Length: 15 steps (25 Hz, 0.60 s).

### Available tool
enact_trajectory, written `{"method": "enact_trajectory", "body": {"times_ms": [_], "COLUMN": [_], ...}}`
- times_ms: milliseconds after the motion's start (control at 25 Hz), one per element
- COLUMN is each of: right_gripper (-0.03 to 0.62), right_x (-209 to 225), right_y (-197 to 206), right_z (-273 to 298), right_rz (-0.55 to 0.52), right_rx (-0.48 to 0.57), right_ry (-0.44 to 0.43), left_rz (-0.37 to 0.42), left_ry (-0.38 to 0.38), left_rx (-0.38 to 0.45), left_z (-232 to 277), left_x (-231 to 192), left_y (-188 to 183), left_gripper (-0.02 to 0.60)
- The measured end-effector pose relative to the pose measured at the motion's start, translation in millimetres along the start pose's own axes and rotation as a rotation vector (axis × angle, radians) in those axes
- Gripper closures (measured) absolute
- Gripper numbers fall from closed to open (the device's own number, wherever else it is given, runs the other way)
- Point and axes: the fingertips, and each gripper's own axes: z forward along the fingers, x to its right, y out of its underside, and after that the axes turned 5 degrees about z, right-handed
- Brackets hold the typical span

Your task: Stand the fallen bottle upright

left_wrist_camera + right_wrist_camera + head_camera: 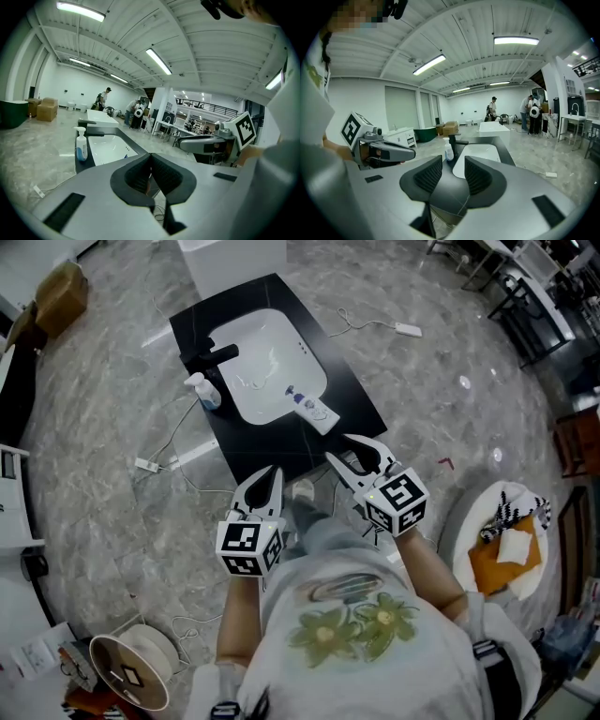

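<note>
A white bottle with a blue cap (314,410) lies on its side on the right rim of the white basin (246,343), which is set in a black counter (361,407). On the basin's left a pump bottle (204,390) (81,145) (448,151) stands upright beside the black tap (214,354). Both grippers hover short of the counter's near edge, apart from the bottles. My left gripper (265,480) (151,158) is shut with nothing in it. My right gripper (340,447) (453,172) stands open and empty, pointing at the basin. The lying bottle does not show in the gripper views.
Cables and a power strip (147,465) lie on the marble floor left of the counter. A round white seat with cloths (506,540) stands at the right, a spool (131,671) at the lower left. Several people stand far back (493,107).
</note>
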Motion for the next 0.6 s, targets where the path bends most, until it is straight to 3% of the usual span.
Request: {"method": "enact_trajectory", "body": {"times_ms": [600], "right_gripper": [0.434], "right_x": [73.2], "right_y": [-15.1], "right_z": [87.2], "right_rz": [0.017], "right_rx": [-0.071], "right_ry": [-0.004], "left_rz": [0.001], "left_ry": [0.025], "left_rx": [-0.053], "left_z": [99.2], "left_x": [-61.8], "left_y": [-27.6], "left_gripper": [0.563]}}
